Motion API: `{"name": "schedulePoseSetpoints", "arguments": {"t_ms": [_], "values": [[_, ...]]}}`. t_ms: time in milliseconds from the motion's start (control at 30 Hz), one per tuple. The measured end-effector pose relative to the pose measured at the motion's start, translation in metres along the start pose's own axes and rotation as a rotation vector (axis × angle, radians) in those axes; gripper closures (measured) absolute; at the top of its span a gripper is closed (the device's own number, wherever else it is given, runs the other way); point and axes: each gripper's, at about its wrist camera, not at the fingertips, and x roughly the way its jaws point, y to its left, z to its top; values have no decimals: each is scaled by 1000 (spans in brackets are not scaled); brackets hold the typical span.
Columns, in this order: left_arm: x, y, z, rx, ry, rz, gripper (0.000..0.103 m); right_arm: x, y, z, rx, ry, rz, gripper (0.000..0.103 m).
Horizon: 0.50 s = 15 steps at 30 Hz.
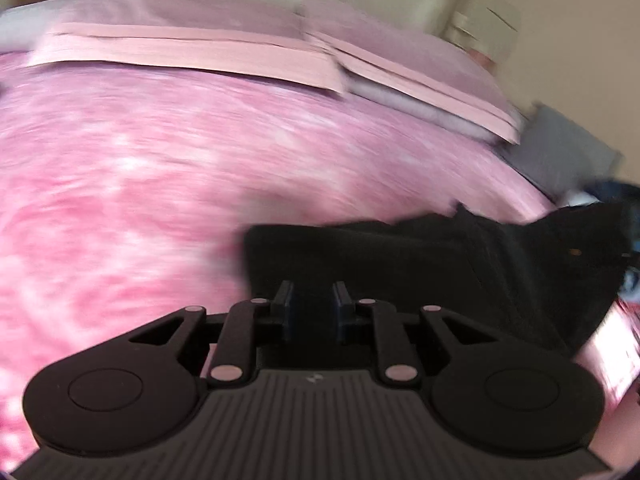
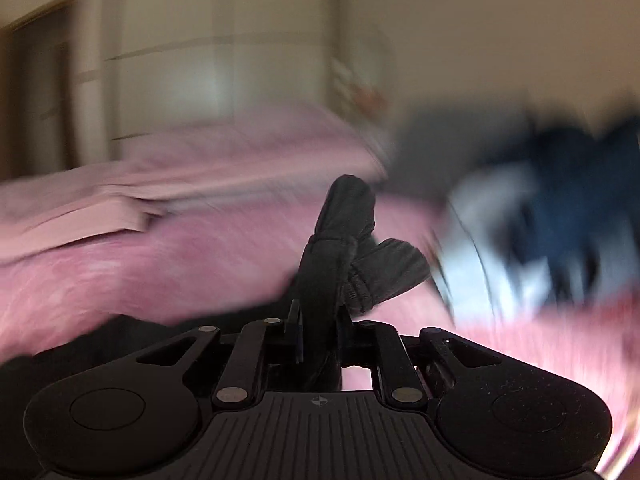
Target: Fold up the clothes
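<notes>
Lying across the near right part of the pink mottled bedspread [image 1: 140, 184] is the black fabric garment [image 1: 420, 256], and both tools have hold of it. The left hand-held gripper [image 1: 313, 308] hovers low over the bed with its two blue-padded fingers [image 1: 289, 304] drawn in to a narrow gap; dark cloth fills the space between them, so it looks pinched there, though black on black makes the contact hard to read for certain. From that grip the garment spreads forward and to the right in a flat, creased sheet whose far edge ends in a ragged point against the pink. The right hand-held gripper [image 2: 318, 332] is clamped on a thick bunched fold of the same black fabric garment [image 2: 340, 240], which stands up out of the jaws in a rounded column, with a second lobe of ribbed-looking cloth flopping to the right of it. Beyond the cloth, at the head of the bed, two pale pink pillows [image 1: 192, 36] lie side by side, touching, their flat borders overlapping the bedspread. Off to the right of the right-wrist view sits a heap of dark blue and white clothing [image 2: 540, 216], too blurred to make out piece by piece. Behind the bed stands a cream wardrobe [image 2: 216, 64] with horizontal seams.
</notes>
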Motion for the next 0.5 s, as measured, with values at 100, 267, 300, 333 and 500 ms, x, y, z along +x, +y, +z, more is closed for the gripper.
{"name": "schedulePoseSetpoints", "arguments": {"t_ms": [100,267,300,333,500], "values": [[-13,28,-4,-69,-2,78,86,-37,73,4,-243,-142,101,90],[-32,68,-24,-175,19,111,85,-86,176,-37,-584,-227,358,83],[-35,74,-29,-194,25,110,85,-91,196,-50,-672,-206,416,73],[-37,79,-33,-214,32,107,85,-95,216,-64,-758,-181,473,56],[-50,89,-47,-247,43,69,84,-104,248,-119,-881,-71,532,43]]}}
